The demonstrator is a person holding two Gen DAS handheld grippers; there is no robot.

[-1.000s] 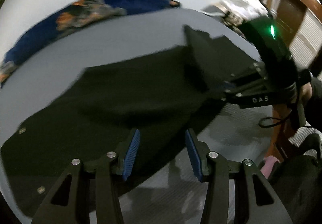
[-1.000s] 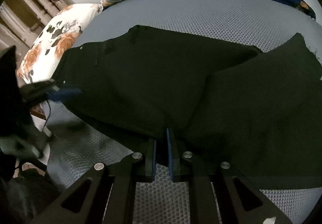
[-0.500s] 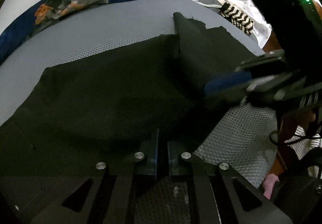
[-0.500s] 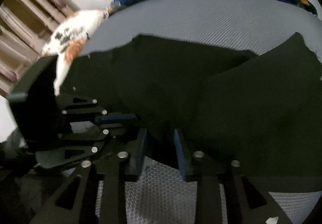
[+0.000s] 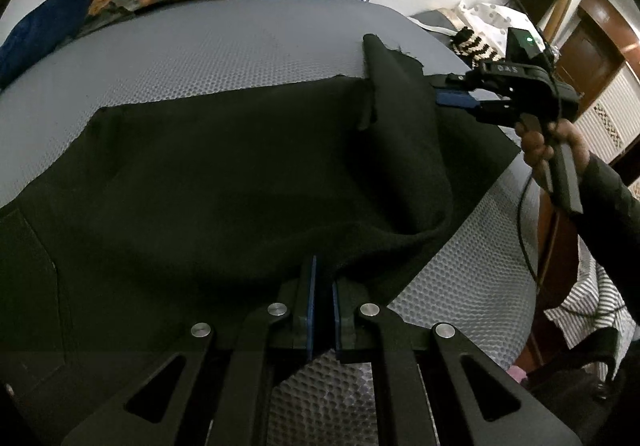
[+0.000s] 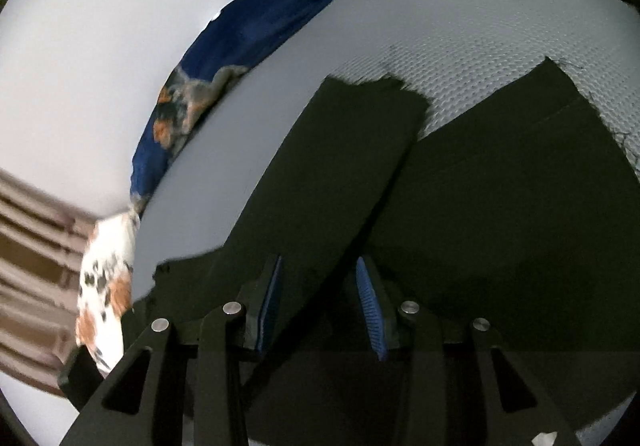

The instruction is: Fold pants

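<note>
Grey mesh bed (image 5: 248, 57), black pants (image 5: 224, 173) spread across it: your fold is barely begun.

Your left tool (image 5: 323, 306) is clamped tight on the near edge of the pants, cloth pinched between its blue pads. Your right tool (image 6: 318, 300) stands partly open over a leg, its pads not pressing cloth; in the left view it hangs by the far leg end (image 5: 394, 69). Both legs lie apart in a V, one end turned up. Judging from this, bringing the legs together and folding lengthwise remain.
</note>
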